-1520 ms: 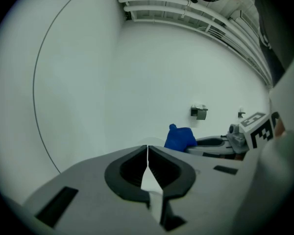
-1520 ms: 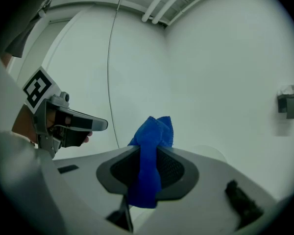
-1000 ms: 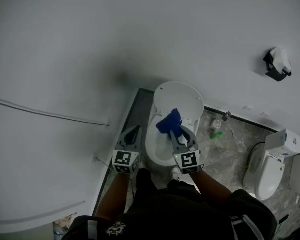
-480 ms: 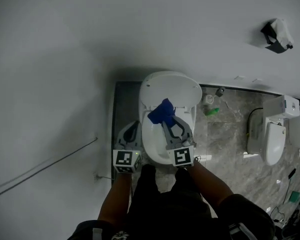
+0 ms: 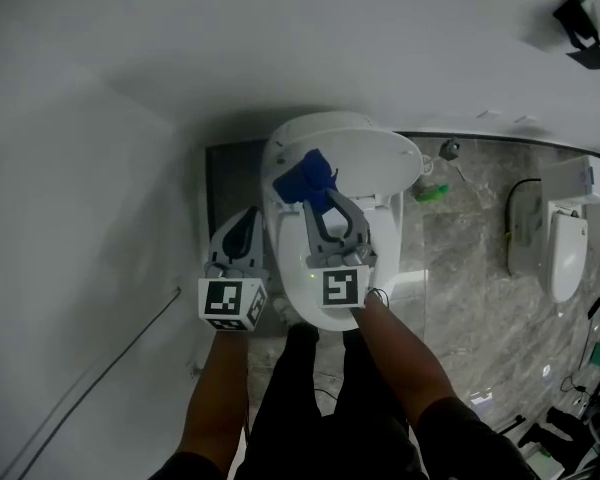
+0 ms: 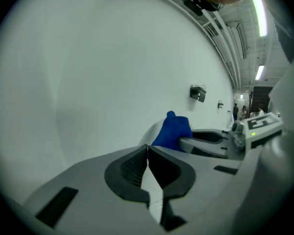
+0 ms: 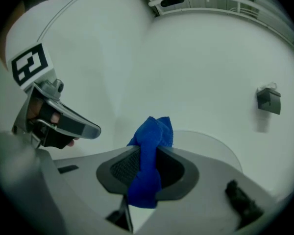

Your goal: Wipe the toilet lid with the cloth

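Fingers of the right gripper [image 7: 148,153] clamp the blue cloth [image 7: 154,131], with the raised toilet lid [image 5: 365,153] just ahead of them. The left gripper [image 6: 148,148] has its fingers closed and empty. Wiping seems barely begun.

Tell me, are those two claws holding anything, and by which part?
The right gripper is shut on the blue cloth, pinching its bunched middle; folds stick out past the jaw tips and hang below. The left gripper is shut and empty.
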Available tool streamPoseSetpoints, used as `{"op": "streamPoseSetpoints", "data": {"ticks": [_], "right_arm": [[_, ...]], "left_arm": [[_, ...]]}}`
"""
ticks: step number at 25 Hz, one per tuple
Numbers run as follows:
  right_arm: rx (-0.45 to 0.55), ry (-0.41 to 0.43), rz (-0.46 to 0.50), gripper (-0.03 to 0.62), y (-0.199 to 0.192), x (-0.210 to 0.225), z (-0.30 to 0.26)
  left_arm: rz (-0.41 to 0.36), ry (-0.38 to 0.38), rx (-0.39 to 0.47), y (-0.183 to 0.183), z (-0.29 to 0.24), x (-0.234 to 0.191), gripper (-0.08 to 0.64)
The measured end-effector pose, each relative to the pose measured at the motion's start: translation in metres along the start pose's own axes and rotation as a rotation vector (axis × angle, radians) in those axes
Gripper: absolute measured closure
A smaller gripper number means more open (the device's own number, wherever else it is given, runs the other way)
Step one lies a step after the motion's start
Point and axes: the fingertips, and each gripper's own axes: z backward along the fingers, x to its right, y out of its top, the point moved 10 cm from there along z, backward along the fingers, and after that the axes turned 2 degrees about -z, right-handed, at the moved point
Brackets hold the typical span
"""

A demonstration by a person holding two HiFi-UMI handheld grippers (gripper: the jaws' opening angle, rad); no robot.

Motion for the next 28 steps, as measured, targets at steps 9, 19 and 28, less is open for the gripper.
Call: {"op": "streamPoseSetpoints", "data": {"ticks": [9,19,28], "right_arm": [[0.042,-0.035,0.079,0.503,-0.018,0.008,-0.059],[0.049,-0.155,0.081,0.503,-0.016,0.04,-0.063],[0.01,-0.338,-0.005,0.503,-0.035,0.1,-0.039]], "left_arm": [[-0.011,-0.03,0.009,-0.016,-0.017,-0.007,0.544],[0.016,-0.078,0.015,-0.025,-0.033,0.01,0.543],[0.099,-0.041,0.048,-0.022,-0.044,0.025,0.545]]}}
